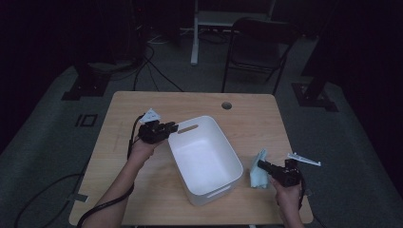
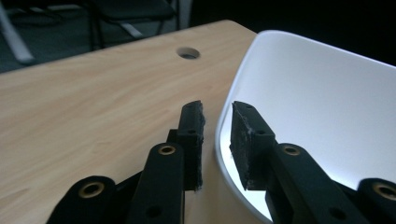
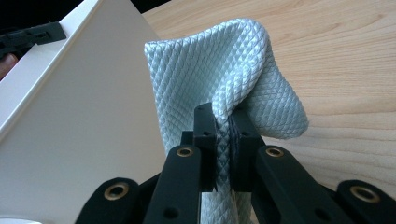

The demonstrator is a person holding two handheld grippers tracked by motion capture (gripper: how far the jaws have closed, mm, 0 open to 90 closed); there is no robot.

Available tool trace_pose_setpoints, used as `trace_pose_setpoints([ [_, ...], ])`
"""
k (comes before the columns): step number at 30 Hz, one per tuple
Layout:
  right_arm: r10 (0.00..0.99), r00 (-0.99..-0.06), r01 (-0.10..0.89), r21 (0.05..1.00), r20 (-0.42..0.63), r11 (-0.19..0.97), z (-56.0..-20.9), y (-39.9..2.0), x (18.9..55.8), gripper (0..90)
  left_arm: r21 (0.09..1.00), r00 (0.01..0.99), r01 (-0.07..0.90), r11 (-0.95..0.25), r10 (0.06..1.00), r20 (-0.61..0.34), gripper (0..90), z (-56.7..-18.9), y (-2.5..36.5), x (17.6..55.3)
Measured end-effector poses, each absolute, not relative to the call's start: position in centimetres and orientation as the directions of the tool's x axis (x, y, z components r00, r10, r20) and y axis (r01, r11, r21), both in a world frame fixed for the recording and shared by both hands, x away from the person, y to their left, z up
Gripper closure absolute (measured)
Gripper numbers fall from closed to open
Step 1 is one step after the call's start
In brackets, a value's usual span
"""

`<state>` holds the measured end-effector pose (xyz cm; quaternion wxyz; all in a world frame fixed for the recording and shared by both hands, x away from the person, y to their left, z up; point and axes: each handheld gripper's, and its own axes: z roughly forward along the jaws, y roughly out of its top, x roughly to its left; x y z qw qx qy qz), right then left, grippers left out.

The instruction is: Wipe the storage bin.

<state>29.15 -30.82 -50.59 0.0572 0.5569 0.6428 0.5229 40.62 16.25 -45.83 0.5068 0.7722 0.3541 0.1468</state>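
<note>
Cloth (image 3: 224, 79) pinched in right gripper (image 3: 223, 122) jaws, held just right of bin (image 1: 190, 142). Left gripper (image 2: 217, 140) jaws astride bin rim, slightly parted, rim not pressed. Next, likely: cloth lifted over rim into bin.

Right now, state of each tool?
Left tool: open, jaws straddling the rim of the white bin, pads not pressing it.
Right tool: closed on the light blue cloth, beside the bin.

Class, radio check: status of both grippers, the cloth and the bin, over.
Right gripper shut on pale blue cloth, beside white bin. Left gripper astride bin rim, pads apart. Nothing in the way.
</note>
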Motion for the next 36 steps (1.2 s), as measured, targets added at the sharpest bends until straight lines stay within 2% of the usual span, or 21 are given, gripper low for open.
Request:
trace_pose_setpoints([
  [3,0.777,-0.370,0.656,0.735,0.509,-0.169,-50.6,-30.9,29.2,83.8,0.889,0.708,0.401,-0.223,0.690,-0.146,74.6,-45.9,16.0,40.8],
  [5,0.777,-0.369,0.657,0.735,0.510,-0.170,-50.6,-30.9,29.2,83.8,0.890,0.710,0.399,-0.222,0.689,-0.146,79.2,-45.8,16.0,40.9],
  [7,0.778,-0.369,0.656,0.735,0.509,-0.170,-50.6,-30.9,29.1,83.8,0.892,0.703,0.379,-0.246,0.703,-0.106,80.8,-45.7,15.6,40.6],
  [13,0.777,-0.369,0.656,0.736,0.509,-0.170,-50.5,-30.9,29.1,83.8,0.891,0.652,0.389,-0.235,0.753,-0.087,85.7,-45.7,16.0,39.2],
  [22,0.764,-0.395,0.651,0.742,0.511,-0.159,-50.0,-30.2,28.9,83.8,0.882,0.555,0.427,-0.199,0.828,-0.082,85.4,-45.5,16.4,37.2],
  [27,0.745,-0.446,0.628,0.766,0.496,-0.134,-48.9,-29.1,28.2,83.8,0.889,0.580,0.421,-0.179,0.807,-0.113,84.0,-45.8,17.0,37.2],
  [30,0.740,-0.465,0.621,0.775,0.486,-0.119,-48.5,-28.6,28.0,83.8,0.890,0.606,0.430,-0.155,0.780,-0.157,79.1,-46.1,17.4,37.7],
  [32,0.742,-0.460,0.624,0.772,0.488,-0.121,-48.7,-28.6,28.1,83.8,0.886,0.611,0.433,-0.165,0.777,-0.154,77.2,-46.1,17.3,38.0],
  [36,0.745,-0.442,0.637,0.759,0.500,-0.132,-49.2,-28.9,28.3,83.8,0.888,0.616,0.429,-0.166,0.773,-0.153,80.8,-46.2,17.1,38.4],
])
